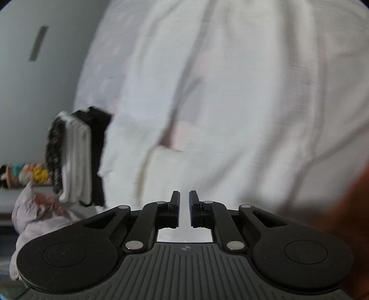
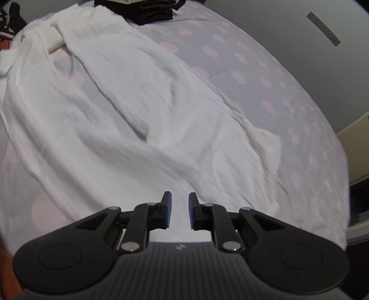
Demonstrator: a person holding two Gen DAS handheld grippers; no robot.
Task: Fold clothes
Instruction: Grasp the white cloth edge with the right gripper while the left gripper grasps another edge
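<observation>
A large white crinkled garment [image 2: 115, 103] lies spread and wrinkled over a bed sheet with pink dots [image 2: 265, 76]. My right gripper [image 2: 180, 200] hovers just over the garment's near part, its blue-padded jaws a little apart with nothing between them. In the left wrist view the same white garment [image 1: 230, 92] fills most of the blurred frame. My left gripper [image 1: 184, 198] points at it with only a narrow gap between the jaws and no cloth seen in that gap.
A stack of folded black and white clothes [image 1: 76, 159] sits at the bed's far end, also seen as the dark stack [image 2: 150, 11]. A crumpled pale cloth pile [image 1: 34, 214] lies off the bed. Beige furniture [image 2: 355, 150] stands to the right. A blurred reddish shape [image 1: 352, 219] crowds the left view's edge.
</observation>
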